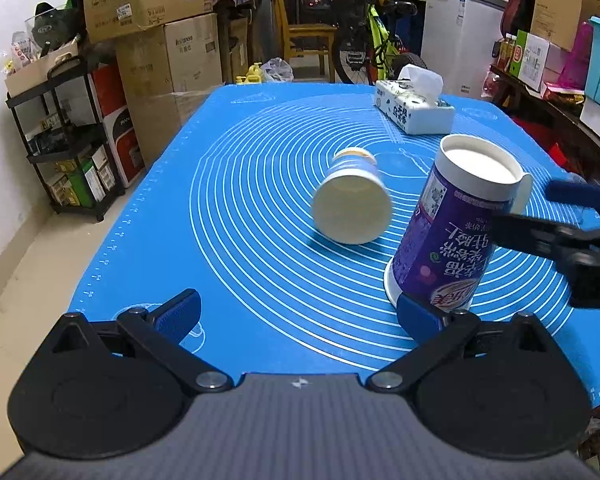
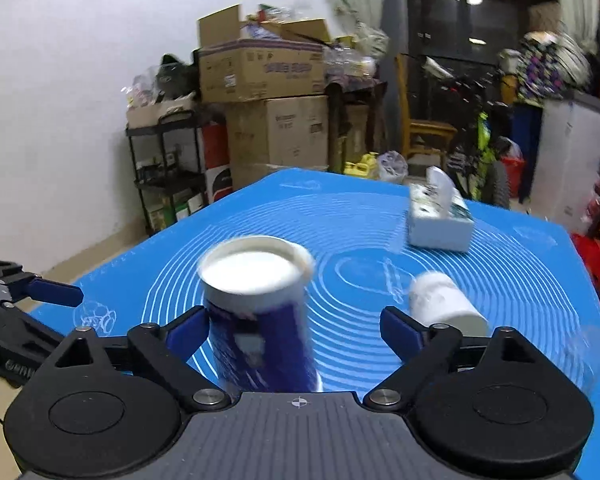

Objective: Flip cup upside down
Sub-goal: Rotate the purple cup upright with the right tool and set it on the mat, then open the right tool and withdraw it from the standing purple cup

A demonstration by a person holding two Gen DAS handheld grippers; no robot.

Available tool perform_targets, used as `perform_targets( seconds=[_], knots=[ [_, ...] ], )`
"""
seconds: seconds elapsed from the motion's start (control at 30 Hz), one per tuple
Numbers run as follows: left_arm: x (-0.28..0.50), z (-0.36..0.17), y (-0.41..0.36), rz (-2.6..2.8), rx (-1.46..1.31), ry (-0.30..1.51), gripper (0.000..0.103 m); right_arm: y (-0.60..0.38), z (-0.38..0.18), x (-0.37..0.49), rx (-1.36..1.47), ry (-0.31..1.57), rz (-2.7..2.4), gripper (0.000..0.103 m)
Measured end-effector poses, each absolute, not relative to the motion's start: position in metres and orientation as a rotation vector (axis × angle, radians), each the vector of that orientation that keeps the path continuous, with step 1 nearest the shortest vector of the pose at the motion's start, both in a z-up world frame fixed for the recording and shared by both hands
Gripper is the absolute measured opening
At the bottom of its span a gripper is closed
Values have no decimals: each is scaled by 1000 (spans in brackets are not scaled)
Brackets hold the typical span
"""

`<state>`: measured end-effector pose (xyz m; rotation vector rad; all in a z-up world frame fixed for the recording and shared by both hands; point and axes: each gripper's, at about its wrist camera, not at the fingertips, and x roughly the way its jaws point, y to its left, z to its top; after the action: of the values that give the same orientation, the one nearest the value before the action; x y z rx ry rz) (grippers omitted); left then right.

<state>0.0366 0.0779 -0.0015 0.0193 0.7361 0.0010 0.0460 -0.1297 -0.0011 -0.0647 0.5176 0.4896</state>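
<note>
A purple paper cup point(image 1: 452, 232) stands upside down on the blue mat point(image 1: 240, 280), white base up, leaning slightly. It also shows in the right wrist view point(image 2: 260, 320), blurred, between the open fingers of my right gripper point(image 2: 296, 332), which do not grip it. My right gripper also shows in the left wrist view point(image 1: 540, 216), at the cup's right side. My left gripper point(image 1: 300, 316) is open and empty; its right fingertip point(image 1: 418, 318) sits just in front of the cup's rim. It also shows in the right wrist view point(image 2: 40, 300), at the left edge.
A second cup point(image 1: 354, 200) lies on its side in the mat's middle; it also shows in the right wrist view point(image 2: 446, 304). A tissue box point(image 1: 414, 108) sits at the far right of the mat. Cardboard boxes point(image 1: 160, 40), a shelf and a bicycle stand beyond the table.
</note>
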Motion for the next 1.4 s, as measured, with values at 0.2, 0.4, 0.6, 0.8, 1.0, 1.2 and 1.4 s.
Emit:
perform_targets(
  seconds=[0.2, 0.4, 0.6, 0.8, 1.0, 1.2, 1.4],
  knots=[
    [25, 0, 66, -25, 4, 723, 103, -167, -12, 24, -19, 599, 386, 94],
    [10, 0, 50, -51, 17, 722, 103, -186, -25, 5, -47, 663, 314, 94],
    [-3, -5, 36, -66, 24, 736, 103, -188, -27, -6, -62, 675, 308, 94],
    [-9, -11, 27, -74, 39, 756, 103, -185, -25, -13, -68, 683, 324, 94],
    [-10, -12, 25, -78, 48, 763, 103, -185, -24, -15, -63, 688, 319, 94],
    [-10, -15, 22, -82, 62, 775, 103, -189, -27, -14, -56, 700, 311, 94],
    [-9, -15, 20, -84, 69, 780, 103, -190, -29, -13, -51, 708, 309, 94]
  ],
)
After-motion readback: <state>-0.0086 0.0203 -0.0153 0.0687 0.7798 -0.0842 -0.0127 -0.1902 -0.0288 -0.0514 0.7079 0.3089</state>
